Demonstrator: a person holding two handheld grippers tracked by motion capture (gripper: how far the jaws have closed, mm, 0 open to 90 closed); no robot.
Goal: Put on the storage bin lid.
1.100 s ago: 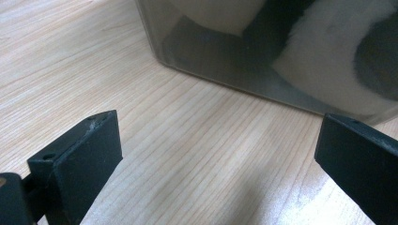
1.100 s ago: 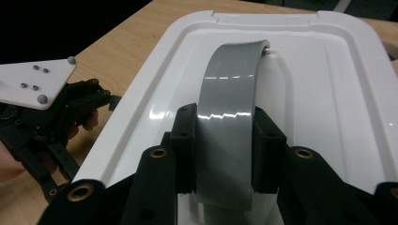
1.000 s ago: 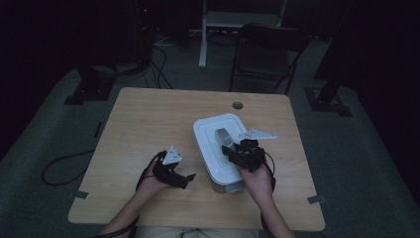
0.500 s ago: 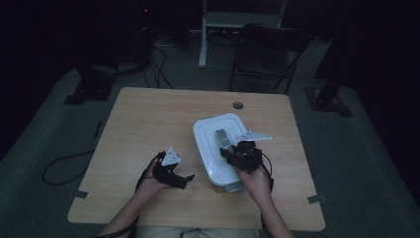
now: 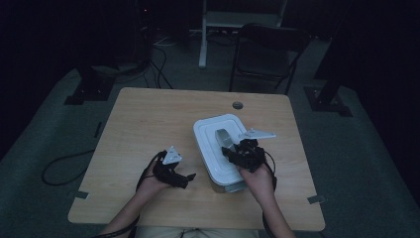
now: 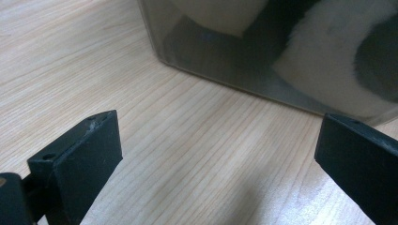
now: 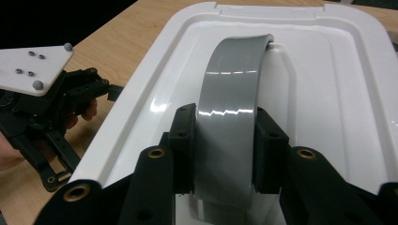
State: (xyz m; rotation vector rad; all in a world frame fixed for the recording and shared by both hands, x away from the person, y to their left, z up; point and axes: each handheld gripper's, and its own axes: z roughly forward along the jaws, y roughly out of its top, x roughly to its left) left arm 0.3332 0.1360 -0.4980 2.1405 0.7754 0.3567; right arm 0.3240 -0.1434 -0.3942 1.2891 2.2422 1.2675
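Note:
A box with a white lid (image 5: 210, 130) stands on the wooden table (image 5: 148, 119), right of centre. A grey arched handle (image 5: 223, 137) rises from the lid. My right gripper (image 5: 233, 148) reaches over the box's near end. In the right gripper view its pads sit against both sides of the grey handle (image 7: 234, 79), so the right gripper (image 7: 225, 140) is shut on it; the jaws have just been opening a little. My left gripper (image 5: 190, 177) rests on the table left of the box, open and empty. Its jaws (image 6: 216, 159) face the box's translucent wall (image 6: 263, 51).
A round cable hole (image 5: 237, 105) sits near the table's far edge. A dark chair (image 5: 267, 54) stands behind the table. Cables (image 5: 64, 163) lie on the floor at the left. The left gripper (image 7: 101, 93) shows beside the white lid (image 7: 319, 93).

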